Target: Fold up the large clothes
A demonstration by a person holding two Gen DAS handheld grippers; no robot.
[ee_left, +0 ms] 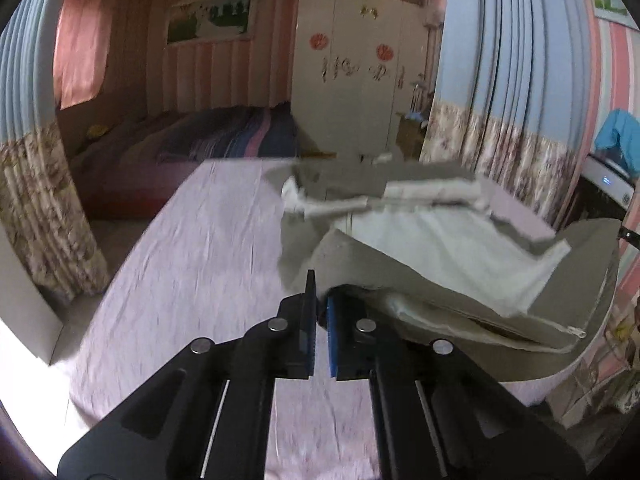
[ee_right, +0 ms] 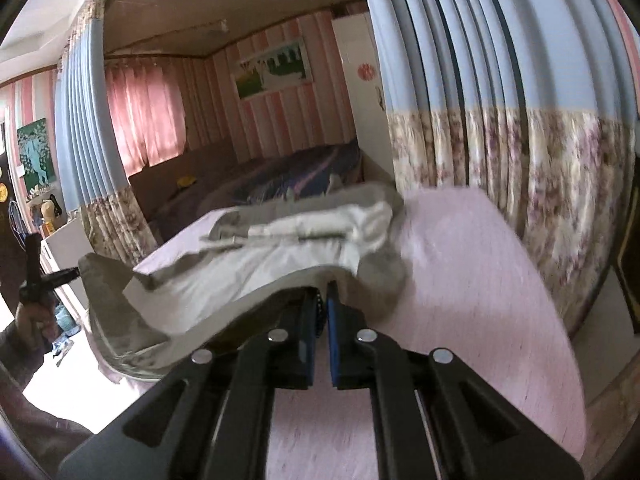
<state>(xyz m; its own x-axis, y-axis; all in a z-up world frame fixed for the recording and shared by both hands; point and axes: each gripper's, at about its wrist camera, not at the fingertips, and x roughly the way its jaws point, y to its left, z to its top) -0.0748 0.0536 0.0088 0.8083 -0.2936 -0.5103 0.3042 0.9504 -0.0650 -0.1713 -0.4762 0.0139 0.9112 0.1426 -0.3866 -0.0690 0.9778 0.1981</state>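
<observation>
- The grey jacket (ee_left: 460, 312) hangs above the pink-sheeted table (ee_left: 180, 260), its near edge raised, its far part draped down toward the sheet.
- White lining (ee_left: 440, 248) shows on top, the zip runs along the near hem, so the jacket lies open, inside up.
- Left gripper (ee_left: 320, 312) is pinched tight on the jacket's near edge, at the jacket's left end.
- Right gripper (ee_right: 322, 304) is clamped narrow on the same edge, at the jacket's right end.
- My read: 1 fold is only starting; no neat layers yet, the sleeves (ee_left: 432, 192) are bunched at the jacket's far side.
- Left to do: carry the edge over, lay it flat, fold again.
</observation>
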